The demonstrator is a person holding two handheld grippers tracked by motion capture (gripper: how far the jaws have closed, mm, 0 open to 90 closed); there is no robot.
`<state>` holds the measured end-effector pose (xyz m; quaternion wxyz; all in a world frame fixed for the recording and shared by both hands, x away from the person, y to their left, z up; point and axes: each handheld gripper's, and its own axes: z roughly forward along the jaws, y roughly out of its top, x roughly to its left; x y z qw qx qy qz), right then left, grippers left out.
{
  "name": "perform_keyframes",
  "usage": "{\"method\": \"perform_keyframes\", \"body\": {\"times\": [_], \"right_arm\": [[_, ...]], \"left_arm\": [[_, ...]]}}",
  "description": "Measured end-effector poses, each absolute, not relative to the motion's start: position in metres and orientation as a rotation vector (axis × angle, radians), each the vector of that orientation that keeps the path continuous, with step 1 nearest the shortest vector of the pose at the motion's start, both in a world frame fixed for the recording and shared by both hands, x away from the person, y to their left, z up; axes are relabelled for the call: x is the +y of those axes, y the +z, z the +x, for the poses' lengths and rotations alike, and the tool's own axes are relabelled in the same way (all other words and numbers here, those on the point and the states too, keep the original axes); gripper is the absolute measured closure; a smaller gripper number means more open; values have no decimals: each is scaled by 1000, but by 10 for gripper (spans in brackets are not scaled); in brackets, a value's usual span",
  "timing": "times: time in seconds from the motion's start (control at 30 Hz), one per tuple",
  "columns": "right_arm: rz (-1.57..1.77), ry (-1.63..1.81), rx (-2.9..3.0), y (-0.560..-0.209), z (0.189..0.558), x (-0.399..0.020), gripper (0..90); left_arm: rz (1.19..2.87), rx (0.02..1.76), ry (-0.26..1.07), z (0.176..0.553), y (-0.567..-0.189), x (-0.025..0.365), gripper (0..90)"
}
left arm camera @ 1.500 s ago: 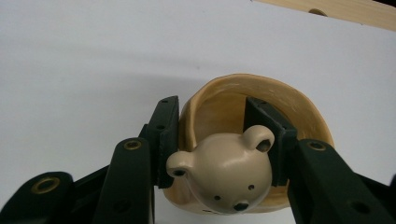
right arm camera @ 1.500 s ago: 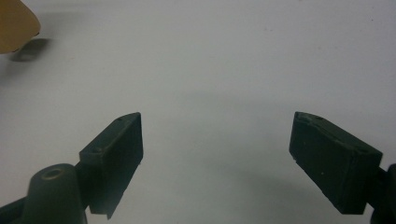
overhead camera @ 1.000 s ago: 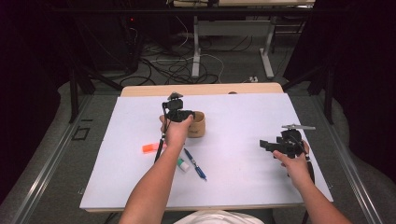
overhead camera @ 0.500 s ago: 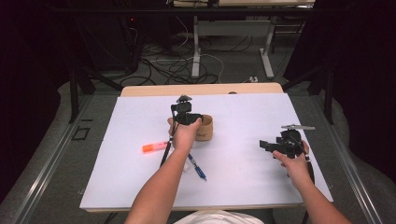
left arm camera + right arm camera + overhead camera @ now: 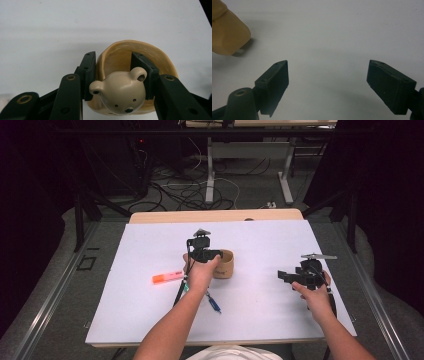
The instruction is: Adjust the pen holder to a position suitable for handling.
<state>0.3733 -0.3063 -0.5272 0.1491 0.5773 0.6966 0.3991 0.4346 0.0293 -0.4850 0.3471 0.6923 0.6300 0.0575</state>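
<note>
A tan ceramic cup [image 5: 224, 265] with a bear head [image 5: 120, 92] on its near rim sits just right of the middle of the white table top [image 5: 125, 310]. My left gripper [image 5: 212, 254] is shut on it: in the left gripper view the two black jaws [image 5: 113, 57] press on either side of the bear head, and the cup wall [image 5: 160, 57] curves behind them. My right gripper [image 5: 283, 275] hovers over bare table at the right, jaws wide apart [image 5: 328, 72] with nothing between them. The cup [image 5: 227, 35] sits at the upper left corner of the right gripper view.
An orange highlighter [image 5: 167, 278] lies left of the left hand. A blue pen [image 5: 214, 303] lies beside the left forearm. The table's wooden far edge [image 5: 215, 216] lies beyond the white top, with cables and table legs on the floor behind.
The left hand has moved right and a little nearer, taking the cup along and uncovering the orange highlighter. The right hand has stayed put.
</note>
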Motion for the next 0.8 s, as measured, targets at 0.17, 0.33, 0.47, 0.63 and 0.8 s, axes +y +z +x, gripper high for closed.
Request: {"method": "perform_keyframes", "body": {"times": [0.17,0.33,0.47,0.63,0.8], "right_arm": [[1659,1146,2003,-527,373,-306,173],[1652,1142,2009,-527,373,-306,173],[1654,1139,2010,-528,373,-306,174],[1652,1138,2013,-527,373,-306,173],[1652,1137,2009,-528,373,-306,174]], "left_arm": [[1807,1625,160,426,-488,28,564],[1818,1620,203,419,-494,30,564],[1838,1599,240,413,-495,28,560],[1834,1579,223,408,-497,29,543],[1830,1523,179,406,-497,37,525]]}}
